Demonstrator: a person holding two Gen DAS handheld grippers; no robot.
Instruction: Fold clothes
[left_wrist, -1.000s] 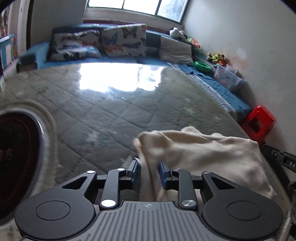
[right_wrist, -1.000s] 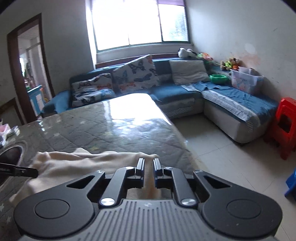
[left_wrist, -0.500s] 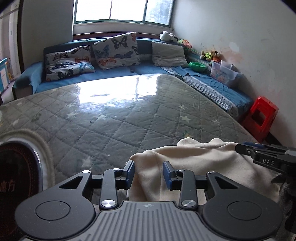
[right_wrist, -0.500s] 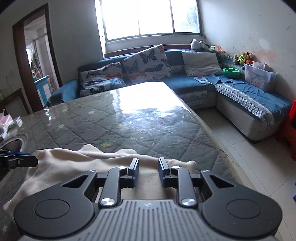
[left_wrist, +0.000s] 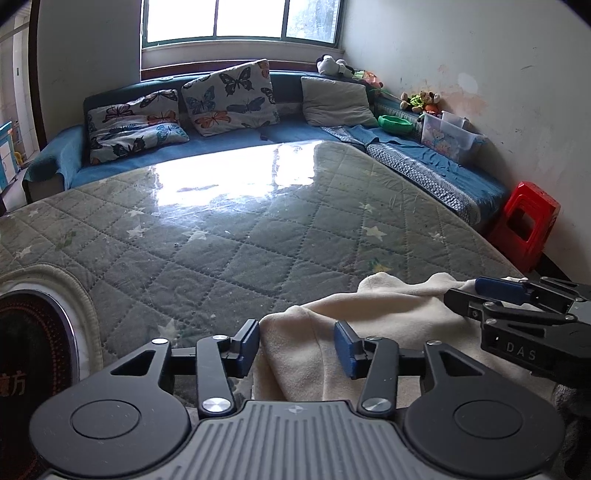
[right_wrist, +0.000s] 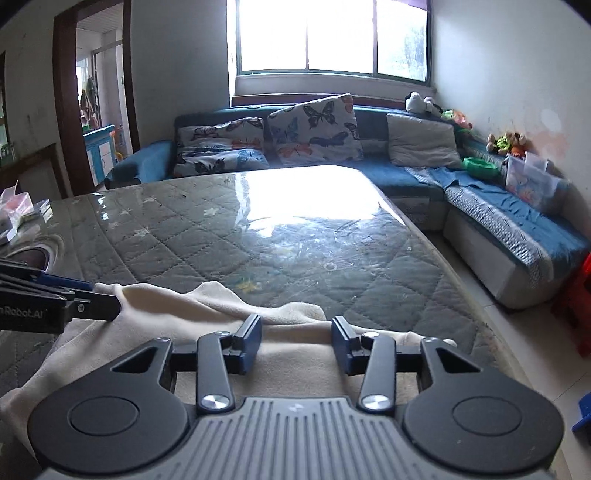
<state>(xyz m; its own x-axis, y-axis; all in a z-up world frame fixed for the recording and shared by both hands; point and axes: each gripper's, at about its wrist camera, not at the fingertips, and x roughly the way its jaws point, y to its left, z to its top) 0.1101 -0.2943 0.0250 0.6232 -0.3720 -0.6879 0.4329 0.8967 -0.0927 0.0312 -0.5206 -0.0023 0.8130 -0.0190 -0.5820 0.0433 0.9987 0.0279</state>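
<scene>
Left gripper (left_wrist: 297, 343) hangs over the cream cloth (left_wrist: 388, 325), jaws spread wide, gripping nothing. The cloth lies bunched at the near edge of the quilted grey table cover (left_wrist: 236, 236), on the side nearer the red stool (left_wrist: 524, 225). Right gripper (right_wrist: 296, 341) sits over the same cloth (right_wrist: 207, 306), jaws wide apart too, empty.

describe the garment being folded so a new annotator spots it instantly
Start at the large table covered with a grey-green quilted star-print cloth. At its near edge, under both open grippers, lies the cream fleece garment. It is the only pale, soft, rumpled thing on that cloth.
</scene>
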